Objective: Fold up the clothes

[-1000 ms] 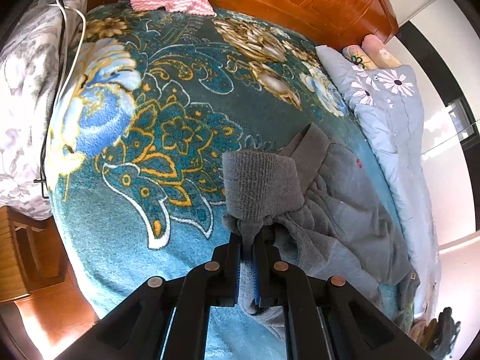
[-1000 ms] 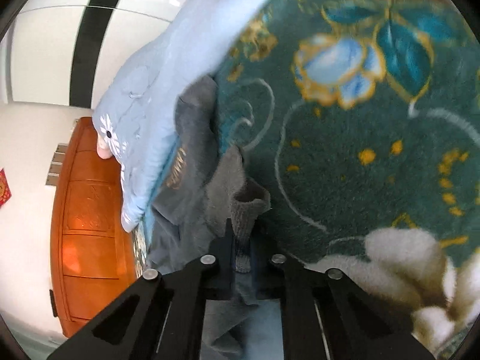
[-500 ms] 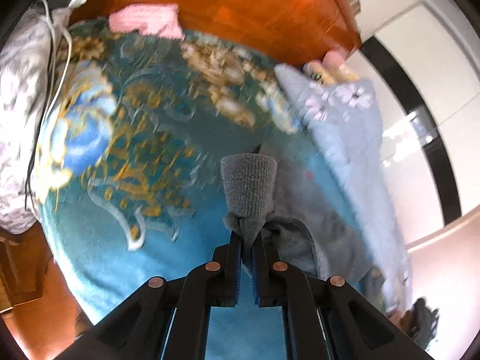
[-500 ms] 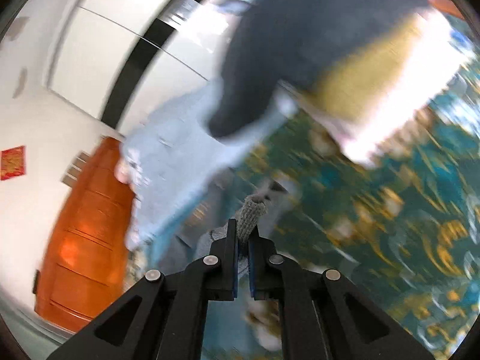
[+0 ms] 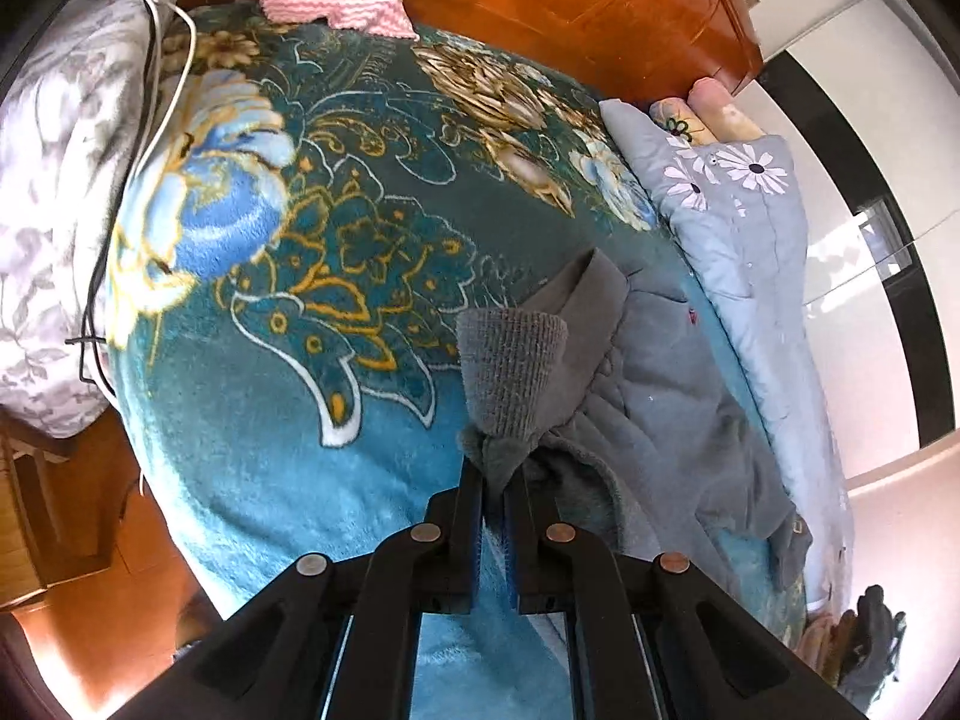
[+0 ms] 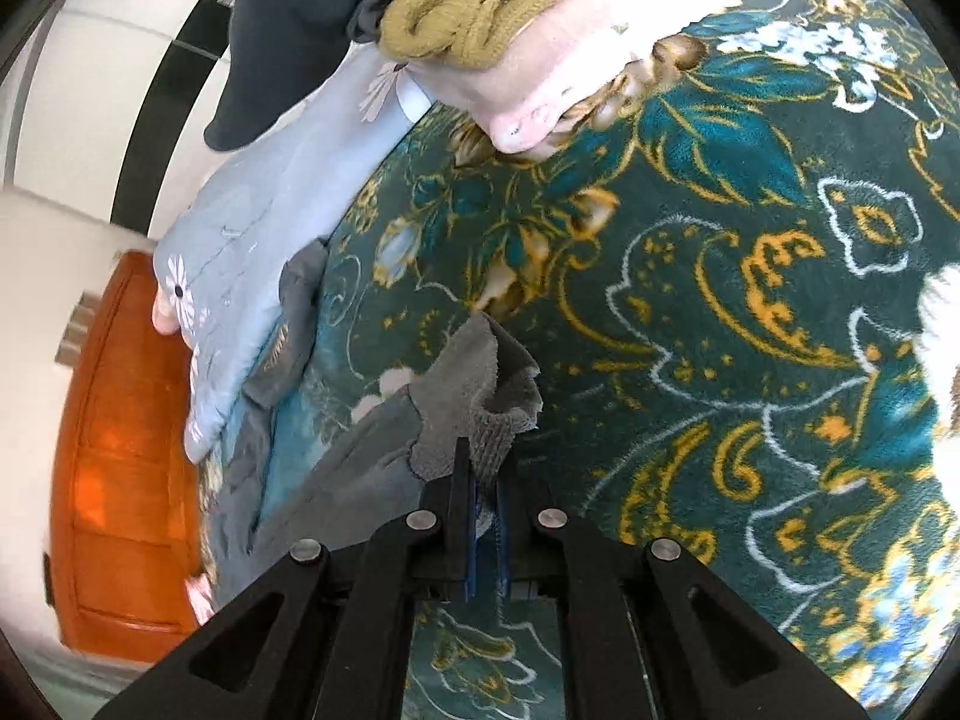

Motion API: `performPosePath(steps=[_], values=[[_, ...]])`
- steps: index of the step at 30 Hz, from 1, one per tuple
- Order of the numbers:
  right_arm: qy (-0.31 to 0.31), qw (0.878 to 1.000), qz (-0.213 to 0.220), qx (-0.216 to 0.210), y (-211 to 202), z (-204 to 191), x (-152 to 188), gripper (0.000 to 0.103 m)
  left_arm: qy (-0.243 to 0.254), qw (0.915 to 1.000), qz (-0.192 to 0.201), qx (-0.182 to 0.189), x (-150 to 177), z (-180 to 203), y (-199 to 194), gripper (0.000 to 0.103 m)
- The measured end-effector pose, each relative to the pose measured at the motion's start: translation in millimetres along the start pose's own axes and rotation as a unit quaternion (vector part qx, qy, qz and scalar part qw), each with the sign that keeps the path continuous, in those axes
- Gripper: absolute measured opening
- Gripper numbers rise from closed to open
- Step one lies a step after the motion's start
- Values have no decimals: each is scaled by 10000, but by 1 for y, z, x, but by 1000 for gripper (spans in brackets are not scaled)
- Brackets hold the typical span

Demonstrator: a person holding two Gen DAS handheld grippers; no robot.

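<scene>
We clamp both jaws on the ribbed cuffs of the grey garment (image 5: 654, 420), whose long body lies beside the pale blue quilt (image 5: 756, 252).

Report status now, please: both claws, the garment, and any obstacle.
Left claw shut on grey garment cuff. Right claw shut on another ribbed edge. Garment bunched on floral blanket, beside light-blue quilt. No obstacle seen.

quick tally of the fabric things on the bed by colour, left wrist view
grey: 1, the sweatshirt, both cuffs pinched by the left gripper and right gripper
teal floral: 1, the blanket
light blue: 1, the daisy quilt
pink-and-white: 1, the zigzag cloth
total: 4
</scene>
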State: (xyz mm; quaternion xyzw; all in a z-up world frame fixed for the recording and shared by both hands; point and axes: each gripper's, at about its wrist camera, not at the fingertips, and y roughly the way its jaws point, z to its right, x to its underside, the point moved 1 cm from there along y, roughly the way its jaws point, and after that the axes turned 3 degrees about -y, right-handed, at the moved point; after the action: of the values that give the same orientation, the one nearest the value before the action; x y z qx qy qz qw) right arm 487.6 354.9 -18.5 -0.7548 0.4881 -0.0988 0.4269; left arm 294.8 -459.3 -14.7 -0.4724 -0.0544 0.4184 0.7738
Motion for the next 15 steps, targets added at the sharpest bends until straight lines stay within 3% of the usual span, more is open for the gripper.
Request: performPosePath(steps=[5, 9, 15], values=[[195, 9994, -299, -25, 12, 11, 19, 5, -205, 9997, -64, -116, -8, -17, 7, 6], [300, 9987, -408, -76, 15, 21, 22, 7, 138, 9995, -54, -273, -5, -8, 8, 6], [-427, 9981, -323, 311, -1, 9, 6, 18, 159, 9996, -81, -229, 1, -13, 8, 8]])
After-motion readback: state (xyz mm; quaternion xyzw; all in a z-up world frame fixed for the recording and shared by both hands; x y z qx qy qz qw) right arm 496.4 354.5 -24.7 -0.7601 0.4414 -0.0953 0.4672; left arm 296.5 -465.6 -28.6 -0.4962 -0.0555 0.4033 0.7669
